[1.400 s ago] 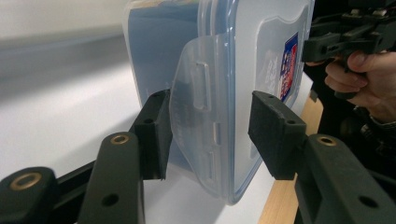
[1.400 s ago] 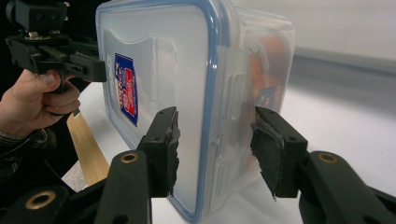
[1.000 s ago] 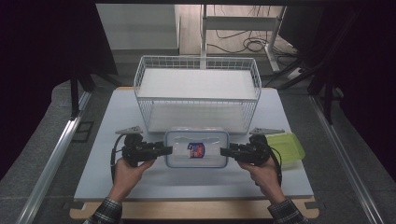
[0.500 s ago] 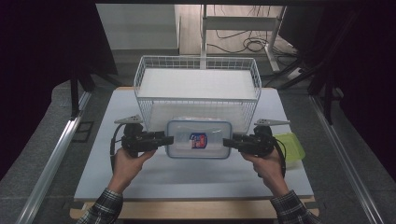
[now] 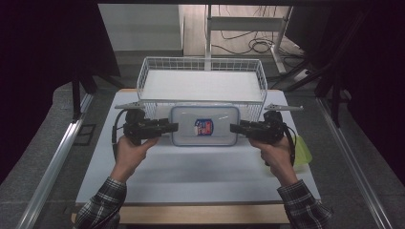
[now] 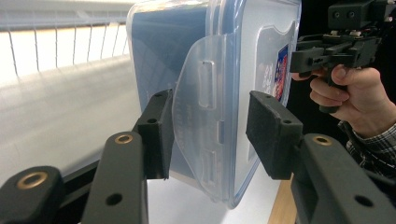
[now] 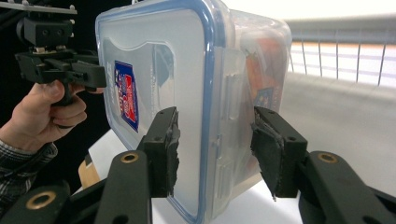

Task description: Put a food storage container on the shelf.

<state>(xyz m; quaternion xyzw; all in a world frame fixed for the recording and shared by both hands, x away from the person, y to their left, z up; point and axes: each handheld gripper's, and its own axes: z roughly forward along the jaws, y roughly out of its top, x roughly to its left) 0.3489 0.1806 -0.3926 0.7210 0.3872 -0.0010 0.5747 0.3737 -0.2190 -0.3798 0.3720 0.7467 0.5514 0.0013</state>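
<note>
Above the worktop (image 5: 191, 176), just before the basket (image 5: 200, 83): lidded box (image 5: 205, 125) held level, left tool (image 5: 168, 127) and right tool (image 5: 236, 128) each clamped on an end latch. Judgement: lift both ends evenly to clear the rim. Box contents unclear, something orange; basket looks empty.
</note>
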